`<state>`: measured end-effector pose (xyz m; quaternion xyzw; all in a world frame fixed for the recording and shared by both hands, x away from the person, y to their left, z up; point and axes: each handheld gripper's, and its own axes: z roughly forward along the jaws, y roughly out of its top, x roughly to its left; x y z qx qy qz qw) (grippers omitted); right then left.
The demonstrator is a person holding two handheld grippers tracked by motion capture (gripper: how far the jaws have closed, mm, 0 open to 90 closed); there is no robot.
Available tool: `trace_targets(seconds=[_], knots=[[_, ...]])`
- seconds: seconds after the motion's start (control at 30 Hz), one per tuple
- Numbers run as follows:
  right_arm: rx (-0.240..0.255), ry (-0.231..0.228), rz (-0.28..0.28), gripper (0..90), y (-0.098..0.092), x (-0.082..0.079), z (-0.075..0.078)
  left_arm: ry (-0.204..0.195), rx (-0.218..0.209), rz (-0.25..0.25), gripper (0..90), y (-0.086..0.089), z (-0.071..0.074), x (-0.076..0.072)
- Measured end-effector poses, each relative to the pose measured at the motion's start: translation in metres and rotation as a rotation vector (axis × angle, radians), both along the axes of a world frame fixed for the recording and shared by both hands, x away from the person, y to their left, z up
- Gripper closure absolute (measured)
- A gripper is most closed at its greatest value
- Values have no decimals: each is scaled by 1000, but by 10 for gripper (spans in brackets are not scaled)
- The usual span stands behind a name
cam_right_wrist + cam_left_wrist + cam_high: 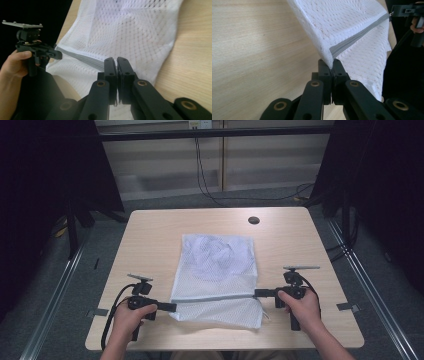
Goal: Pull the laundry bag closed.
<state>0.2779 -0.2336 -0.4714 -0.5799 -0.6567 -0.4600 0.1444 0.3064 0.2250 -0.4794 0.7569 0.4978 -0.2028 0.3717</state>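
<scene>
Clamped shut on the grey zipper band [357, 37] of a white mesh laundry bag [216, 270], the fingertips [325, 66] of the left gripper [331, 65] pinch the bag's corner where the band ends. The right gripper [117, 63] is likewise closed; its jaws meet at the opposite end of the same band, with mesh gathered between them. In the high view, the left gripper [171, 307] and right gripper [259, 293] stand at the two sides of the bag, the band stretched taut between them.

The bag lies flat near the middle of the wooden table [150, 235], its zipper end toward the person, with a pale garment [220, 257] visible through the mesh in the far half. A dark round hole [253, 220] sits in the table well beyond it.

Judged step: the bag's opening edge is secured at both ends, apparently in preparation for lifting, folding or working the zipper. The next move would call for both grips to hold evenly and travel together, so that the band stays level and the mesh does not slip out.

Pose: both hands [131, 317] hold the handles low over the near table edge, forearms entering from below, grippers pointing inward toward each other, roughly level.
</scene>
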Motion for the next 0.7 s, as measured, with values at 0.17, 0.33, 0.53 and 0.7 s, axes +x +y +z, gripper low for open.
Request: trace_targets(seconds=[0.17, 0.33, 0.53, 0.7], knots=[[0, -6, 7, 872, -1, 1, 0, -2, -4, -8, 887, 1, 0, 0], [3, 4, 10, 872, -2, -1, 0, 3, -6, -9, 887, 1, 0, -1], [-6, -8, 2, 872, -5, -2, 0, -2, -1, 4, 887, 2, 1, -3], [3, 0, -9, 872, -10, -3, 0, -2, -3, -3, 887, 1, 0, -2]])
